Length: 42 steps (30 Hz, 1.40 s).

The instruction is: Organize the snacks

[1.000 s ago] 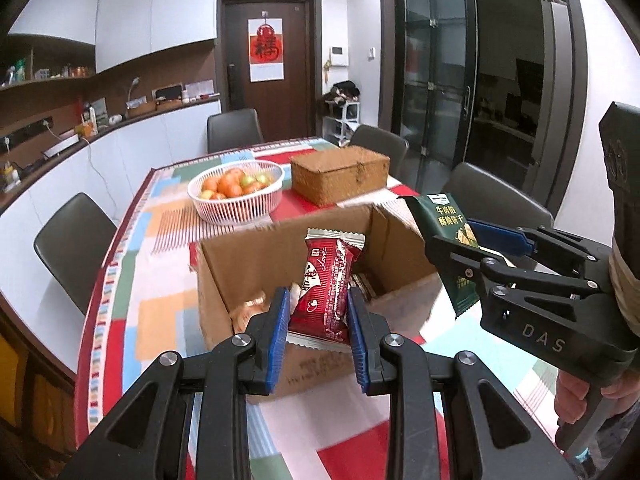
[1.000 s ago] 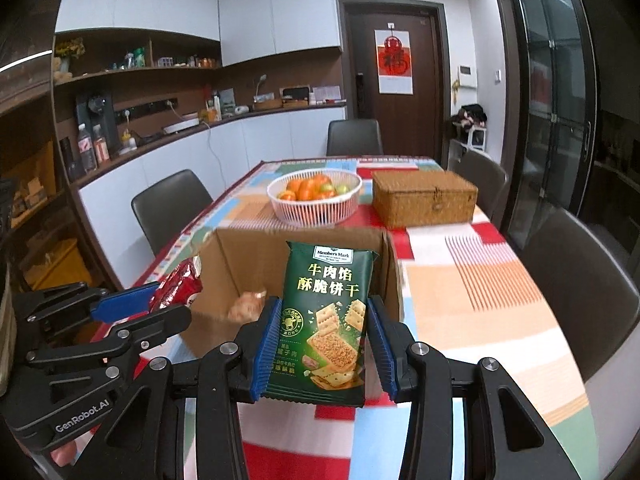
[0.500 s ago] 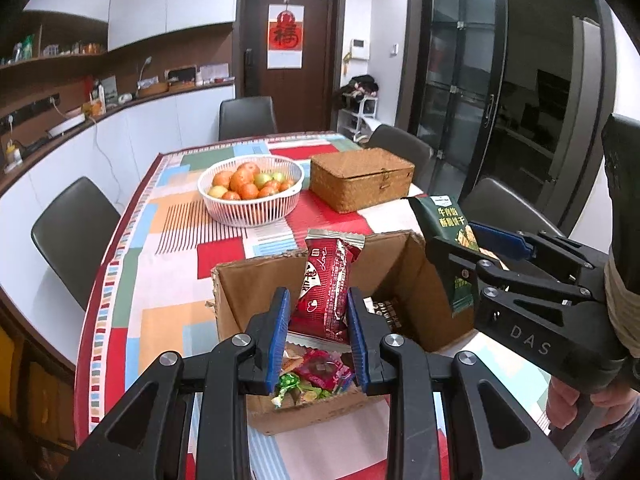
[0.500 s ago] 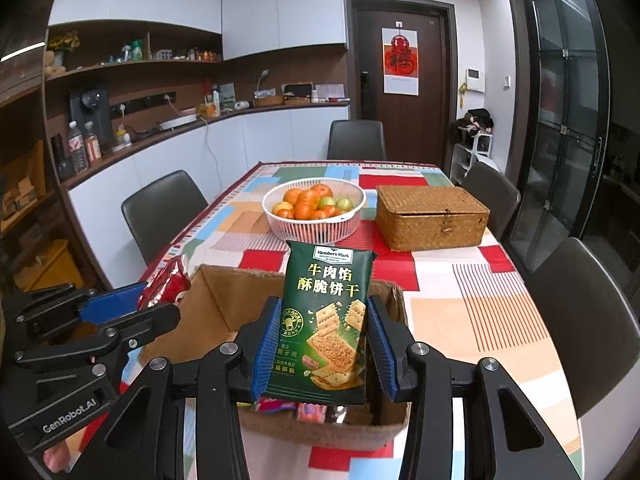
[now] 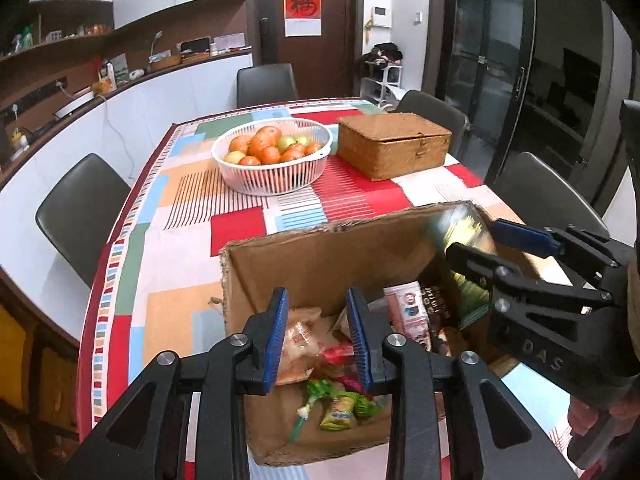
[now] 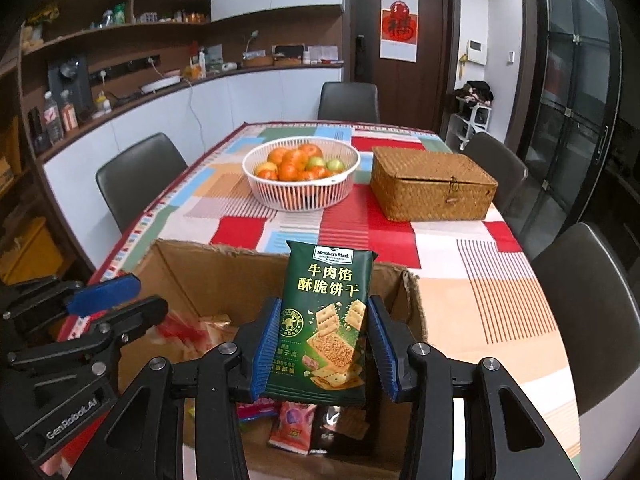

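The cardboard box stands open on the tabletop, which wears a patchwork cloth of red, orange, blue and green blocks. Inside the box lies a loose heap of wrapped snacks: a pale packet against the left wall, small green sweets near the front, and a pink-and-white packet toward the right. The left tool hangs over the box with its blue pads spread apart and nothing between them. The right tool hovers over the right side of the box and grips an upright green cracker packet printed "Member's Mark", both pads pressed against its sides; beneath it show a red packet and a dark packet on the box floor. Farther along the tabletop, well apart from the box, a white slatted basket holds oranges and a couple of green fruits. Just beside it on the right sits a woven wicker case with its lid shut. Dark chairs ring the tabletop.
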Each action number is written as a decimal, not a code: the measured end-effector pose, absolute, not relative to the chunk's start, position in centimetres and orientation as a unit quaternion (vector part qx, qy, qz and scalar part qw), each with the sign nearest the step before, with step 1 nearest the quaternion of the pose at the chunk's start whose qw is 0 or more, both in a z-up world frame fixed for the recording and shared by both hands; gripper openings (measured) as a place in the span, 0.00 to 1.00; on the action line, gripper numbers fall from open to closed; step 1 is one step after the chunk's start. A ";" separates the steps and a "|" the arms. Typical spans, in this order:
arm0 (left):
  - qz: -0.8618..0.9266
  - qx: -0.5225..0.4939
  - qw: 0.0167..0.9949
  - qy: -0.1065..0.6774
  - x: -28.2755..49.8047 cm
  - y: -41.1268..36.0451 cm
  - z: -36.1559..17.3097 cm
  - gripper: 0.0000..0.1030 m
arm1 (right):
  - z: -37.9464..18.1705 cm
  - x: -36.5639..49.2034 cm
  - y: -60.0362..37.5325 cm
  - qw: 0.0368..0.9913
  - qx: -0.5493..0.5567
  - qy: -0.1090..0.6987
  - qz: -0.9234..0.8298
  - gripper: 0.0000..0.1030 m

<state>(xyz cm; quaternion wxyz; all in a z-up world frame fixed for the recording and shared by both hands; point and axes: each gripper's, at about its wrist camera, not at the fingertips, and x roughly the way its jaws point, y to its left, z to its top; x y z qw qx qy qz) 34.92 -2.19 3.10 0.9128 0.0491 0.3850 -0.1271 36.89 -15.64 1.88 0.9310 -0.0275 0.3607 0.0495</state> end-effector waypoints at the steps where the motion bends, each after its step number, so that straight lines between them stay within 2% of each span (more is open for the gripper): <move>1: -0.122 0.048 0.913 0.386 34.9 -2.0 3.0 0.30 | 1.6 36.9 -15.5 0.929 -0.031 0.365 0.050 0.52; 2: -0.116 0.047 0.913 0.388 34.7 -1.9 2.9 0.31 | 1.4 36.9 -15.5 0.928 -0.034 0.367 0.047 0.57; 6: -0.101 0.049 0.918 0.381 33.7 -1.6 3.0 0.39 | 0.9 36.3 -15.6 0.928 -0.034 0.368 0.041 0.60; 8: -0.092 0.047 0.922 0.373 32.8 -1.5 3.3 0.45 | 0.8 36.0 -15.8 0.927 -0.028 0.372 0.043 0.61; 10: -0.082 0.044 0.928 0.361 31.8 -1.2 3.7 0.56 | 0.9 35.1 -16.0 0.928 -0.023 0.369 0.045 0.61; 14: -0.062 0.032 0.940 0.335 29.3 -0.3 4.8 0.66 | 1.7 32.9 -16.3 0.936 -0.011 0.350 0.041 0.74; 16: -0.056 0.028 0.943 0.326 28.0 0.1 5.3 0.77 | 2.2 31.5 -16.6 0.942 -0.004 0.335 0.035 0.76; 24: -0.024 0.050 0.960 0.273 22.3 0.0 6.4 0.96 | 4.0 25.2 -17.2 0.959 0.008 0.284 0.019 0.86; 33: -0.034 0.045 0.965 0.256 17.1 -0.1 6.6 1.00 | 5.1 18.8 -17.4 0.969 -0.020 0.247 0.010 0.91; 42: -0.029 0.061 0.968 0.243 13.2 -0.5 7.1 1.00 | 4.8 14.6 -17.7 0.971 -0.029 0.238 -0.004 0.91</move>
